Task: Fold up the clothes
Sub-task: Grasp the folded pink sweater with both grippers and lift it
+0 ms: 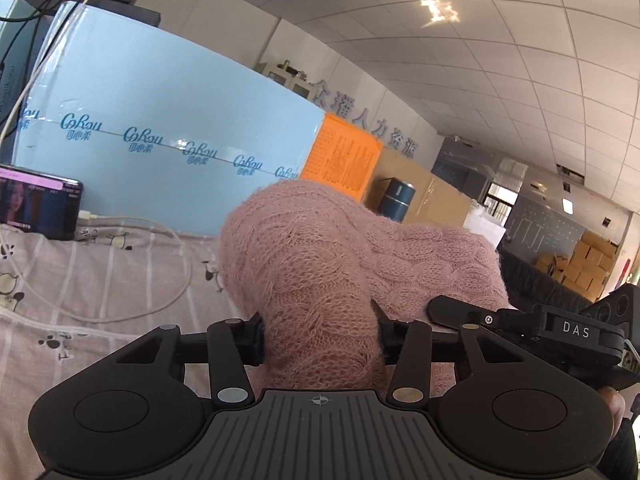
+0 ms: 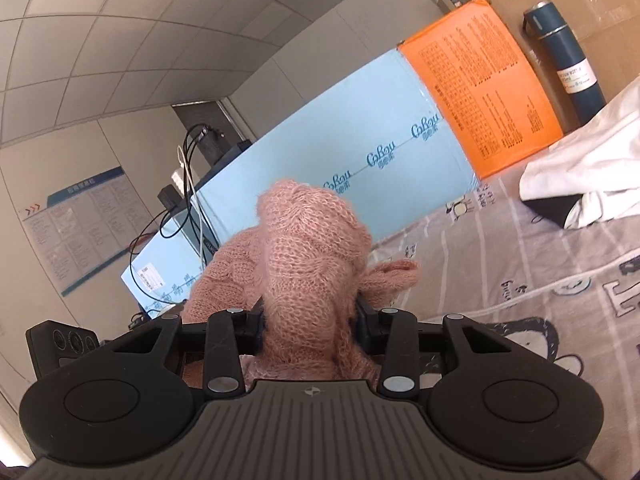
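Observation:
A pink cable-knit sweater (image 1: 320,256) is bunched up and lifted above the bed. My left gripper (image 1: 318,336) is shut on a thick fold of it, and the knit bulges up over the jaws and hides the fingertips. My right gripper (image 2: 310,326) is shut on another bunch of the same sweater (image 2: 308,248), which rises in front of the camera. The right gripper (image 1: 560,332) shows at the right edge of the left wrist view, close beside the left one. The left gripper (image 2: 60,344) shows at the left edge of the right wrist view.
The bed has a pinkish-grey cartoon-print sheet (image 2: 520,280). A light blue box (image 1: 160,120), an orange box (image 2: 492,92) and a dark blue flask (image 2: 568,60) stand along the back. A phone (image 1: 38,204) with a white cable (image 1: 168,248) sits at left. A white garment (image 2: 592,168) lies at right.

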Demonstrator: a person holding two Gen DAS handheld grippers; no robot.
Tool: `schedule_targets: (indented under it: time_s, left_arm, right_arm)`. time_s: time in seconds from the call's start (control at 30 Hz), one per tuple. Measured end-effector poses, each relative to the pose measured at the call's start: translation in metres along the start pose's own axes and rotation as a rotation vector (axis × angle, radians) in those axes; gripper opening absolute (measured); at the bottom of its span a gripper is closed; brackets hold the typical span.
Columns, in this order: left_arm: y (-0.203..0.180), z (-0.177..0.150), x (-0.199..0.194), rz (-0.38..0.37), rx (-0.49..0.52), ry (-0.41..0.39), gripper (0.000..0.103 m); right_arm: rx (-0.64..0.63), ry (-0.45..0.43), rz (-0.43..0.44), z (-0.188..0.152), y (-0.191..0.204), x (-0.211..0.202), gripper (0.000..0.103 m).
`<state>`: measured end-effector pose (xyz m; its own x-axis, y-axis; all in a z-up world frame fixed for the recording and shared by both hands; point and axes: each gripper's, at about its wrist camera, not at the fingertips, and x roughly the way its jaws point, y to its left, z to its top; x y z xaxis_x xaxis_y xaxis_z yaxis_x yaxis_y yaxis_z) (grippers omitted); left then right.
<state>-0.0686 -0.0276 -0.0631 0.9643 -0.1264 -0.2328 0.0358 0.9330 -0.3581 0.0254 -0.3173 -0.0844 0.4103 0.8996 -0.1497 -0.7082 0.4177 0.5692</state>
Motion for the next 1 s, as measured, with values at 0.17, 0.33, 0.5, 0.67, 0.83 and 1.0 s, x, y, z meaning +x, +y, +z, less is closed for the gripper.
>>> schedule_targets:
  time_s: [0.17, 0.33, 0.5, 0.67, 0.83, 1.0]
  left_arm:
    - [-0.038, 0.02, 0.049, -0.086, 0.093, -0.041, 0.045]
    - [-0.076, 0.05, 0.099, -0.167, 0.155, -0.13, 0.045]
    - [-0.109, 0.062, 0.153, -0.214, 0.159, -0.174, 0.045]
    - [-0.124, 0.046, 0.215, -0.223, 0.126, -0.095, 0.045]
    - [-0.129, 0.025, 0.277, -0.214, 0.097, -0.001, 0.045]
    - [-0.121, 0.005, 0.309, -0.171, 0.05, 0.092, 0.06]
  right_arm:
    - [-0.055, -0.16, -0.071, 0.03, -0.02, -0.031, 0.036]
    - [-0.068, -0.313, -0.118, 0.078, -0.048, -0.053, 0.035]
    - [-0.091, -0.46, -0.221, 0.117, -0.078, -0.06, 0.035]
    - [-0.019, -0.531, -0.347, 0.128, -0.136, -0.055, 0.035]
    - [0.117, -0.511, -0.451, 0.123, -0.204, -0.042, 0.035]
    - [0.128, -0.444, -0.596, 0.121, -0.226, -0.024, 0.036]
